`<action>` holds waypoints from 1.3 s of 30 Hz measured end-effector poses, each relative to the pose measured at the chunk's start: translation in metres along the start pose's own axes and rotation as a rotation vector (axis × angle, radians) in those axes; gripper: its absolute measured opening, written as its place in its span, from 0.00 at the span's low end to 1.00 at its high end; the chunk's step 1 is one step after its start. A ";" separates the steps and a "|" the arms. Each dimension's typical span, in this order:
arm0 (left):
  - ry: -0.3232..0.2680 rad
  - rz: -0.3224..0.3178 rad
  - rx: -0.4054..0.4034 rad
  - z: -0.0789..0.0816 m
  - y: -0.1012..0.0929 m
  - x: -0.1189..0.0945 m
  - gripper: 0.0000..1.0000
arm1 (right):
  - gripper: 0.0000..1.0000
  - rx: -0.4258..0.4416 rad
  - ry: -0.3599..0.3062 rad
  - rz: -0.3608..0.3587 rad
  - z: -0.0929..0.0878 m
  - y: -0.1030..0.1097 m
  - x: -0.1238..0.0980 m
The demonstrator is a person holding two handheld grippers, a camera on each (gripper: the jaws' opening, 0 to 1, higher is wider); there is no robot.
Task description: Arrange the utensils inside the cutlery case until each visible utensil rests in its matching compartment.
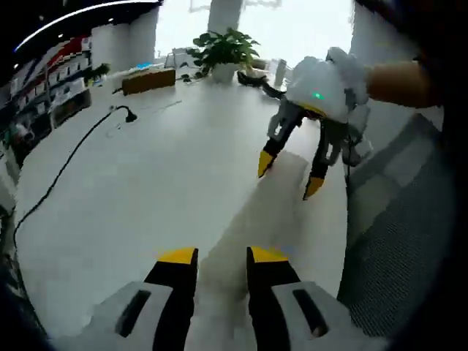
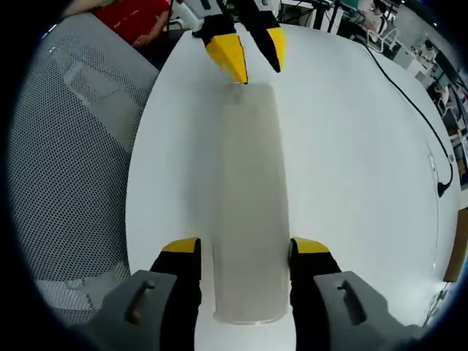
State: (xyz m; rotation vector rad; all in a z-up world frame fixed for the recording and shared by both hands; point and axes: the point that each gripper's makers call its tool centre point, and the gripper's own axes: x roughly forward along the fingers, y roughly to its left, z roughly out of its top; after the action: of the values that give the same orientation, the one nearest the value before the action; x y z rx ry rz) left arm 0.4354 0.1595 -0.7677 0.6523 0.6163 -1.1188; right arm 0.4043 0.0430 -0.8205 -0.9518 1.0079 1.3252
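Right gripper view: translucent, long cutlery case (image 2: pixel 248 212) on white table (image 2: pixel 351 146).

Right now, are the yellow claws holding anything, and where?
It cannot be told for sure. The long clear case lies between the right gripper's open jaws at one end, while the left gripper pinches near its far end.

My left gripper (image 1: pixel 221 265) has black jaws capped in yellow, seated in pale grey housings with dark oval slots. My right gripper (image 2: pixel 245 254) is built the same, with yellow tips, black fingers and grey mounts. In the left gripper view the right gripper (image 1: pixel 289 175) carries a rounded white shell with a small green light, and its black linkages taper to pointed yellow ends
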 end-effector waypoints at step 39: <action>0.374 -0.228 0.084 -0.050 -0.091 0.015 0.43 | 0.41 -0.084 0.103 0.001 -0.009 0.052 0.008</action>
State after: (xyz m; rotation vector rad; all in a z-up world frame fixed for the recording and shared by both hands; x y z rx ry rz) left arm 0.3486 0.1604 -0.8262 0.8909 0.9867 -1.2492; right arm 0.3519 0.0385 -0.8297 -1.0928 1.0375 1.3393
